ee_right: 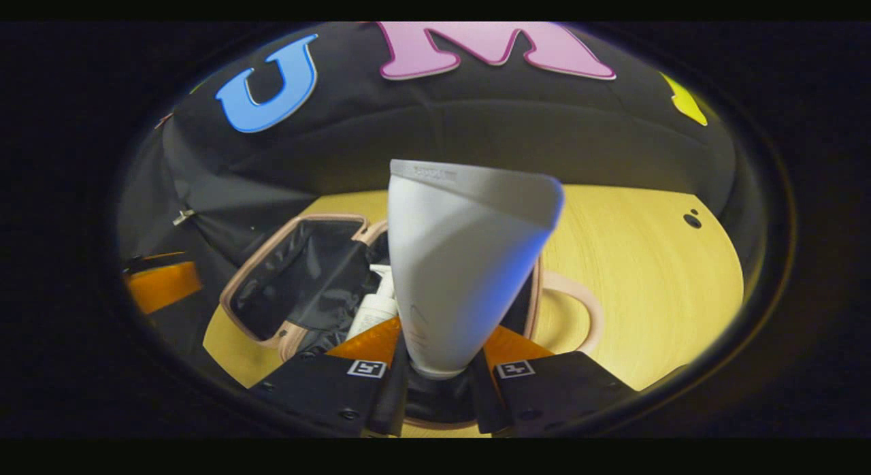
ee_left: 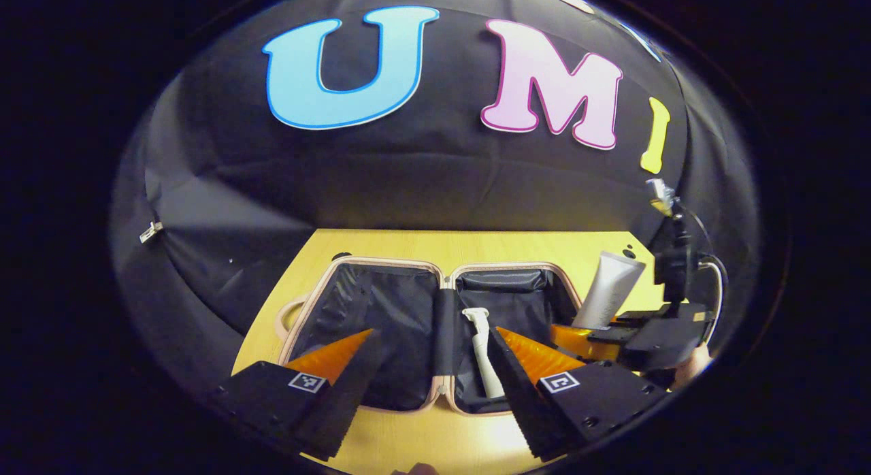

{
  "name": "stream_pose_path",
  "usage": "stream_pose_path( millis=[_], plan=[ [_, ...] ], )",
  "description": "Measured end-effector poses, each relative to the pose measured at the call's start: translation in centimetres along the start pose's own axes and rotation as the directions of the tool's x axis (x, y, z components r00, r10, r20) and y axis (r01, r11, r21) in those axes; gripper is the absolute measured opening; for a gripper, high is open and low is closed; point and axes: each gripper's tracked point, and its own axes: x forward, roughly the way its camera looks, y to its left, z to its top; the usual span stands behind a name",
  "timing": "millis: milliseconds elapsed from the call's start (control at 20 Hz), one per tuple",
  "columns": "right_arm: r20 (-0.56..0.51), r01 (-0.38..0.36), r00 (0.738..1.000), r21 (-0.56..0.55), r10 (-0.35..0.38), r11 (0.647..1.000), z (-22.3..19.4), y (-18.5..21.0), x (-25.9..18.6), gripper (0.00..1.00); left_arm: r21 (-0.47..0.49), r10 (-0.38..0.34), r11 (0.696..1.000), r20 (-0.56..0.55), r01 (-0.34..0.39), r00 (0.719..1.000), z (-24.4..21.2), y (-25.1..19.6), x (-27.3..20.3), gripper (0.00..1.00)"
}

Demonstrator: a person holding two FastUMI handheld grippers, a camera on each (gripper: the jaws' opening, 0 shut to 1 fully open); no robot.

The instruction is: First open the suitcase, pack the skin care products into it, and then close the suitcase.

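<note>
A pale tube (ee_right: pixel 463 271) stands crimped end up in the right claw (ee_right: pixel 442 366), both fingers pressed to its cap end, just right of the suitcase (ee_left: pixel 381 325) lying open on the desk (ee_left: pixel 422 247). A pump bottle (ee_left: pixel 482 352) already lies in the suitcase's right half, long axis running toward the hinge. The left claw (ee_left: pixel 432 339) hovers open and empty above the suitcase's near edge. The tube's drop appears a short move leftward, the right claw nearer.

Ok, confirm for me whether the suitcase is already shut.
No: in the left gripper view the suitcase lies open flat on the table, both dark-lined halves showing, with a pump bottle in the right half.
</note>
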Motion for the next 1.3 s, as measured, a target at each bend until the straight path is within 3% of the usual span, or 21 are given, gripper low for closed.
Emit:
stream_pose_path(
  millis=[150, 600, 650, 800, 850, 900, 950, 1000, 1050, 1100, 1150, 1200, 1250, 1300],
  plan=[
    [-0.089, 0.012, 0.996, 0.034, -0.009, 0.999, -2.0, 0.7, 1.8, 0.43, -0.077, -0.025, 0.997, -0.003, 0.024, 1.000, -1.3, 1.2, -2.4, 0.98],
    [-0.187, 0.092, 0.979, 0.041, -0.083, 0.995, -5.4, 0.5, 4.3, 0.44, -0.096, 0.021, 0.995, -0.012, -0.022, 1.000, -3.0, 6.2, -3.1, 0.98],
    [-0.168, 0.102, 0.981, 0.043, -0.094, 0.994, -4.8, 0.4, 4.0, 0.47, -0.099, 0.028, 0.995, -0.009, -0.029, 1.000, -2.9, 6.8, -3.1, 0.98],
    [-0.144, 0.054, 0.989, 0.111, -0.038, 0.992, -3.8, 2.0, 3.4, 0.84, -0.084, 0.086, 0.993, -0.006, -0.086, 0.996, -2.9, 10.6, -2.5, 0.98],
    [-0.125, 0.050, 0.991, 0.113, -0.036, 0.992, -3.0, 2.5, 2.7, 0.83, -0.080, 0.112, 0.991, -0.001, -0.112, 0.994, -2.6, 12.3, -2.0, 0.98],
    [-0.093, 0.053, 0.995, 0.096, -0.044, 0.994, -2.3, 2.3, 2.1, 0.94, -0.080, 0.126, 0.989, 0.011, -0.125, 0.992, -2.3, 13.9, -1.4, 0.98],
    [-0.055, 0.060, 0.997, 0.075, -0.056, 0.995, -1.5, 2.2, 1.1, 0.99, -0.087, 0.136, 0.987, 0.018, -0.134, 0.991, -1.8, 15.5, -0.7, 0.98],
    [-0.017, 0.058, 0.998, 0.058, -0.057, 0.997, -0.6, 2.2, 0.0, 0.89, -0.096, 0.122, 0.988, 0.050, -0.117, 0.991, -1.0, 16.8, 0.0, 0.98],
    [0.025, 0.052, 0.998, 0.053, -0.053, 0.997, 0.3, 2.3, -1.1, 0.98, -0.109, 0.097, 0.990, 0.081, -0.088, 0.992, -0.3, 18.2, 1.0, 0.98],
    [0.067, 0.049, 0.996, 0.050, -0.052, 0.998, 1.2, 2.4, -2.2, 0.90, -0.124, 0.093, 0.989, 0.103, -0.080, 0.990, 0.3, 19.6, 2.0, 0.98],
    [0.114, 0.049, 0.992, 0.046, -0.054, 0.998, 2.0, 2.1, -3.3, 0.98, -0.141, 0.092, 0.987, 0.114, -0.075, 0.989, 0.6, 21.5, 3.3, 0.98],
    [0.157, 0.052, 0.986, 0.038, -0.058, 0.998, 2.8, 1.8, -4.4, 0.89, -0.156, 0.100, 0.984, 0.110, -0.083, 0.989, 0.7, 23.1, 4.6, 0.95],
    [0.185, 0.066, 0.980, 0.036, -0.071, 0.997, 3.1, 1.2, -5.4, 0.98, -0.179, 0.120, 0.978, 0.078, -0.104, 0.990, 0.0, 25.0, 6.4, 0.94],
    [0.192, 0.078, 0.978, 0.042, -0.084, 0.996, 3.0, 0.5, -6.5, 0.97, -0.207, 0.120, 0.973, 0.054, -0.107, 0.991, -0.5, 26.1, 7.7, 0.98]
  ],
)
